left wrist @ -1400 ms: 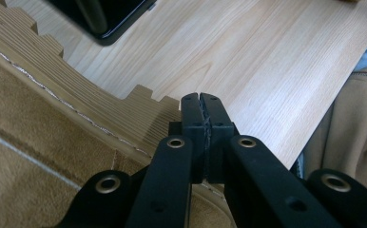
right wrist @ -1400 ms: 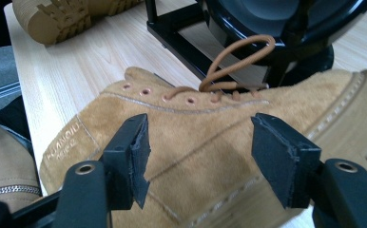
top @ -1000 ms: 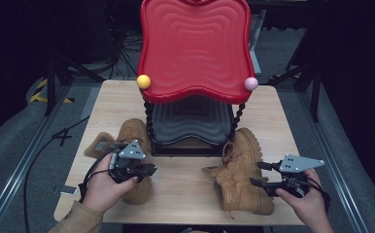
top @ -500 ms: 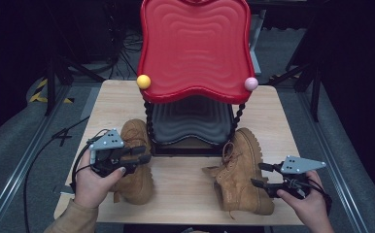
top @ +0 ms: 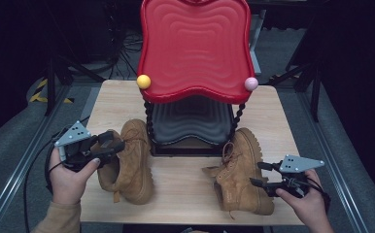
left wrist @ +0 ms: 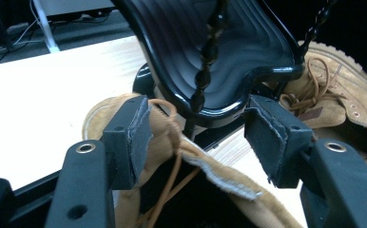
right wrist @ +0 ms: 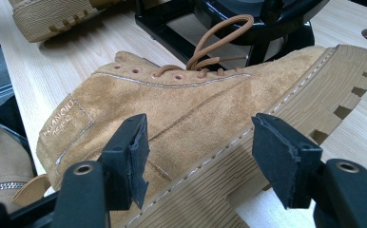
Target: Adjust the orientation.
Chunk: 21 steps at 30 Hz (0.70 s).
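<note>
- Left boot [top: 129, 162]: lies near the bench's [top: 112, 97] left edge, just beside the black stand [top: 190, 128]. Its collar sits between the left claw's [top: 109, 144] jaws, which have just been opening; the pads stand clear of the suede, so nothing is gripped.
- Right boot [top: 241, 172]: on its side near the front right corner. The right claw [top: 259, 174] is spread wide, jaws straddling the sole without pressing.
- Risk: a loose lace [left wrist: 169, 185] runs close to the left pad; re-closing could pinch lace alone and let the boot slip.
- Risk: the left boot's toe sits against the stand; pushing forward could jam it or shift the red tray [top: 195, 48].
- Obscured: the tray covers the stand's middle. Whether the right jaw touches the sole cannot be judged.
</note>
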{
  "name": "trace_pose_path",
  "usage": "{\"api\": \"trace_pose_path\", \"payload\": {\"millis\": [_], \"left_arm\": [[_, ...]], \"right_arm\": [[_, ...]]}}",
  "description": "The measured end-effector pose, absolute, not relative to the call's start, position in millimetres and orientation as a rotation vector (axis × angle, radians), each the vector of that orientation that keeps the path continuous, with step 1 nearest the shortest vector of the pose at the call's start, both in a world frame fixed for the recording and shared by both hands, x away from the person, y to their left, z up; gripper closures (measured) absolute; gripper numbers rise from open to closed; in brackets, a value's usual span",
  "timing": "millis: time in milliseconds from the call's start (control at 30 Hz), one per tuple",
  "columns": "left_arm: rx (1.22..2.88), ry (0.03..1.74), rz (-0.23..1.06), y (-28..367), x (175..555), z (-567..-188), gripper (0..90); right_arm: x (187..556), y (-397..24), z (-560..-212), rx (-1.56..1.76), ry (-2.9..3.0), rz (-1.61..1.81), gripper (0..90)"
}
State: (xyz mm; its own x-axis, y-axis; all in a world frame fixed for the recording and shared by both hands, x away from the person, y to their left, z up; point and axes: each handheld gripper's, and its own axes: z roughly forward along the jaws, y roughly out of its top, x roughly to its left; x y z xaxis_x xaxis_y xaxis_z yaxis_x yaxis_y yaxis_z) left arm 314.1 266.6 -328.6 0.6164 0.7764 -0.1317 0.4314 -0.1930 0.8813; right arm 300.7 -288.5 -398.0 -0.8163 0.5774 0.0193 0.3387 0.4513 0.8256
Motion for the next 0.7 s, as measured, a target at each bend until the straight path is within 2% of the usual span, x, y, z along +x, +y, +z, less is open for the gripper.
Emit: {"api": "trace_pose_path", "payload": {"millis": [200,267,467,700], "left_arm": [[1.781,0.994,0.423,280.9,312.5,-327.2,39.8],[1.781,1.018,0.470,287.6,312.4,-326.6,35.3],[1.763,1.091,0.468,302.3,316.3,-333.1,34.9],[1.822,1.102,0.404,311.6,326.8,-349.7,32.8]], "right_arm": [[301.7,-287.6,-398.3,0.787,2.445,1.297,37.7],[301.7,-287.3,-398.0,0.784,2.446,1.297,37.7],[301.9,-287.6,-398.3,0.785,2.444,1.299,37.7],[302.4,-287.3,-398.9,0.791,2.437,1.303,37.7]]}}
